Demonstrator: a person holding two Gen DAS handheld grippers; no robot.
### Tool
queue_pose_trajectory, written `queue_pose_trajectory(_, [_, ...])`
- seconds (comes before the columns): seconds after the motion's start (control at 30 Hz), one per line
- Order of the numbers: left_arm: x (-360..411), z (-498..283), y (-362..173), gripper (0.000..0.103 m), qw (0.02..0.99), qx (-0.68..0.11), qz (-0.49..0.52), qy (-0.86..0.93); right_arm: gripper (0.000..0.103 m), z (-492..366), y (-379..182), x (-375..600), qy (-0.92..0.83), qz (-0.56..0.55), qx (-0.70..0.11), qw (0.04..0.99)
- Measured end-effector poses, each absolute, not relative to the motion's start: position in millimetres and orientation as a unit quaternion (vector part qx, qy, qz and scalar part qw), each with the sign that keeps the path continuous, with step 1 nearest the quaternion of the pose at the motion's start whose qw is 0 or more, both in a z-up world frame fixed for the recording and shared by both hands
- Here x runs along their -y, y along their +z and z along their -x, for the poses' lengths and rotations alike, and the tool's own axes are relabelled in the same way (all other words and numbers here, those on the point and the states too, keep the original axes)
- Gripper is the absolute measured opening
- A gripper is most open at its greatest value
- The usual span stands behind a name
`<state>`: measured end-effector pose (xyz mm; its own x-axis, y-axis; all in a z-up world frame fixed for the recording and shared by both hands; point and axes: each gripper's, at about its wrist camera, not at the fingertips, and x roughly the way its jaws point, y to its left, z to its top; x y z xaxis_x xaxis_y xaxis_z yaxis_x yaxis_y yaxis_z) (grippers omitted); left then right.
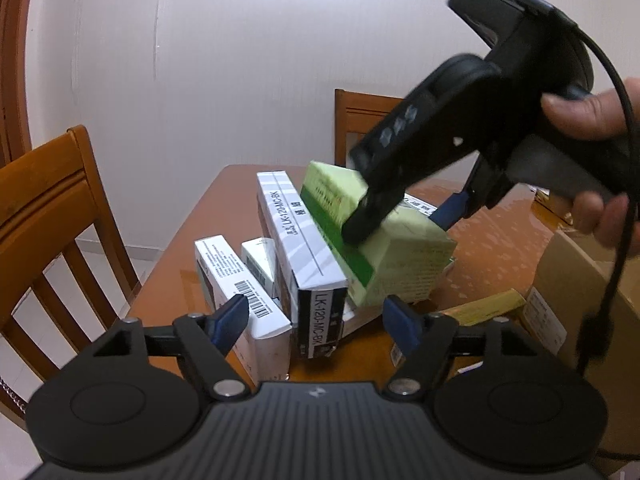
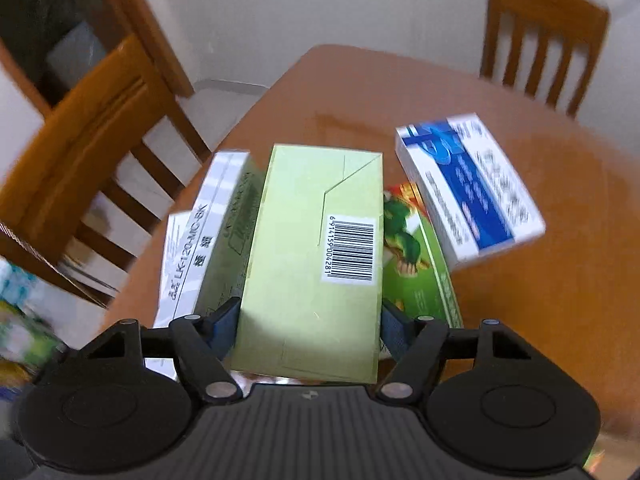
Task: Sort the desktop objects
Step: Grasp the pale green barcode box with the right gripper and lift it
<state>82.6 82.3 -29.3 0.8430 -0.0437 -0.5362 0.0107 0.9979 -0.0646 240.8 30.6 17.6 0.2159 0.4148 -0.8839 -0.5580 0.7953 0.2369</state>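
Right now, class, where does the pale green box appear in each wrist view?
Left wrist view: the pale green box sits centre-right, clamped by the right tool.
Right wrist view: the box fills the centre, between the tool's fingers.
Shared landmark: the white LK-120 box, left of it in both.

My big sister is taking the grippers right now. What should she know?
Right gripper: shut on the light green box, held tilted against the row of boxes.
Left gripper: open, holding nothing, hovering in front of the row.
Row on the table: three white boxes standing side by side, the tallest one next to the green box.
Loose: blue and white box, a green picture box lying flat, a yellow box.
Cardboard box at the right.
Left to do: set the green box down, then sort the loose ones.
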Motion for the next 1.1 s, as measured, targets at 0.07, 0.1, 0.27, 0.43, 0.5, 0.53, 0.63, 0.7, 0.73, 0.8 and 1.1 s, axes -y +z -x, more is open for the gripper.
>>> queue_pose_trajectory(0.07, [-81, -81, -28, 0.074, 0.96, -0.279, 0.025, -0.018, 0.075, -250, 17, -15, 0.316, 0.011, -0.56, 0.766])
queue_pose_trajectory(0.1, [-80, -80, -28, 0.074, 0.96, -0.28, 0.023, -0.022, 0.075, -254, 16, -7, 0.317, -0.014, -0.567, 0.76])
queue_pose_trajectory(0.27, [-72, -72, -27, 0.076, 0.958, -0.284, 0.006, -0.044, 0.075, -266, 3, 22, 0.311, -0.12, -0.6, 0.727])
queue_pose_trajectory(0.43, [-60, -69, -26, 0.078, 0.953, -0.291, -0.006, -0.086, 0.075, -267, -2, 32, 0.308, -0.15, -0.606, 0.718])
queue_pose_trajectory(0.5, [-58, -74, -27, 0.079, 0.949, -0.297, -0.005, -0.105, 0.075, -267, -2, 32, 0.308, -0.15, -0.606, 0.718])
queue_pose_trajectory(0.53, [-56, -77, -28, 0.079, 0.947, -0.3, -0.005, -0.114, 0.075, -268, -2, 32, 0.309, -0.149, -0.606, 0.717])
queue_pose_trajectory(0.63, [-52, -86, -29, 0.081, 0.945, -0.301, 0.011, -0.13, 0.075, -268, -2, 32, 0.31, -0.145, -0.606, 0.718])
queue_pose_trajectory(0.7, [-51, -95, -30, 0.081, 0.941, -0.308, 0.019, -0.136, 0.075, -268, -1, 33, 0.311, -0.143, -0.606, 0.718])
queue_pose_trajectory(0.73, [-50, -98, -30, 0.082, 0.941, -0.308, 0.022, -0.137, 0.075, -268, -1, 33, 0.312, -0.141, -0.606, 0.718])
queue_pose_trajectory(0.8, [-48, -103, -30, 0.083, 0.941, -0.308, 0.019, -0.137, 0.075, -268, -2, 33, 0.314, -0.139, -0.606, 0.717])
queue_pose_trajectory(1.1, [-48, -110, -36, 0.087, 0.937, -0.313, 0.033, -0.151, 0.075, -267, -1, 30, 0.32, -0.113, -0.605, 0.72])
